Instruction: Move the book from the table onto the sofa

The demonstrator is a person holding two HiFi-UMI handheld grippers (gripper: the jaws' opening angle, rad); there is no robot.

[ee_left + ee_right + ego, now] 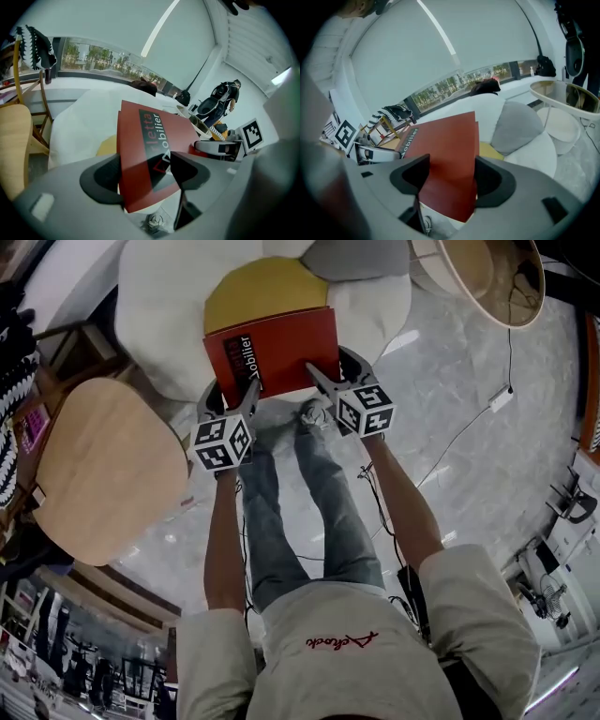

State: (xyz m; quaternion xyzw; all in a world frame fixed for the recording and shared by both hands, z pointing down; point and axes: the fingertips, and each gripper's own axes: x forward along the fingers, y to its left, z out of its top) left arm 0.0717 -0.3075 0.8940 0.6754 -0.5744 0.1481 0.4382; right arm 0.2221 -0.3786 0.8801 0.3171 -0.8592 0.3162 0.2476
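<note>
Book (272, 348), red-covered and thin, with a dark band of white lettering along one side: I have it up off the rounded pale wooden tabletop (103, 465), which is well apart at my left. It is level with the front of the white padded sofa (159, 296). In the head view its far half overlaps the round yellow cushion (267, 287) on the seat. I cannot tell whether that far edge touches the cushion or hangs just above it.

Both tools hold the book by its near edge. The left gripper (239, 399), grey with a black-and-white marker cube, bites the near-left corner beside the lettered band. In the left gripper view the red cover (150, 154) runs between the two dark pads, and the left gripper (145, 176) is clamped onto it, one jaw on each face. The right gripper (323, 381) has the near-right corner. In the right gripper view the book (447, 159) fills the gap, and the right gripper (447, 180) is clenched on it the same way.

A grey cushion (356, 257) lies on the sofa beyond the yellow one, to the right. Below the book I see my legs in blue jeans (309, 512) on the pale marbled floor (469, 409).
</note>
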